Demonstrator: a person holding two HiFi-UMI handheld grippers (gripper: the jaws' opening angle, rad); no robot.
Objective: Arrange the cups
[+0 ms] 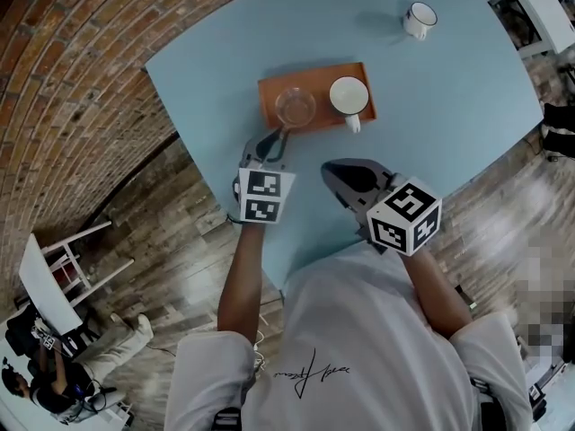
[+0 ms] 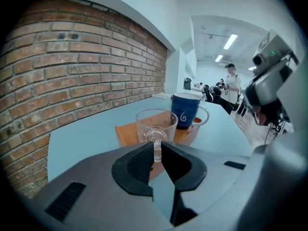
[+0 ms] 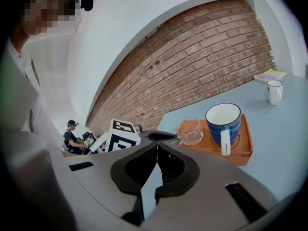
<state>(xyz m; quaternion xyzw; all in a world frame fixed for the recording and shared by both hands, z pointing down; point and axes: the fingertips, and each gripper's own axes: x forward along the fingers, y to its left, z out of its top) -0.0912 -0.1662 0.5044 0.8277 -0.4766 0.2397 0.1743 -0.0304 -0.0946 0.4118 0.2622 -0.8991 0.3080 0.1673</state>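
Observation:
An orange tray [image 1: 269, 92] on the light blue table [image 1: 449, 106] holds a clear glass cup [image 1: 295, 108] on its left and a blue mug [image 1: 349, 95] with a white inside on its right. My left gripper [image 1: 277, 138] is at the tray's near edge, shut on the glass cup's handle [image 2: 157, 147]; the glass cup [image 2: 155, 124] stands upright just beyond the jaws, with the blue mug [image 2: 186, 110] behind it. My right gripper [image 1: 330, 170] hovers over the table in front of the tray, shut and empty [image 3: 156, 150]. It looks towards the blue mug [image 3: 223, 121] and glass cup [image 3: 191, 131].
A white mug [image 1: 420, 19] stands alone at the table's far right, with a yellowish book [image 3: 271, 75] beyond it. A brick wall [image 2: 72, 71] runs along the left. A white chair [image 1: 54, 277] and a seated person [image 1: 54, 366] are on the floor at lower left.

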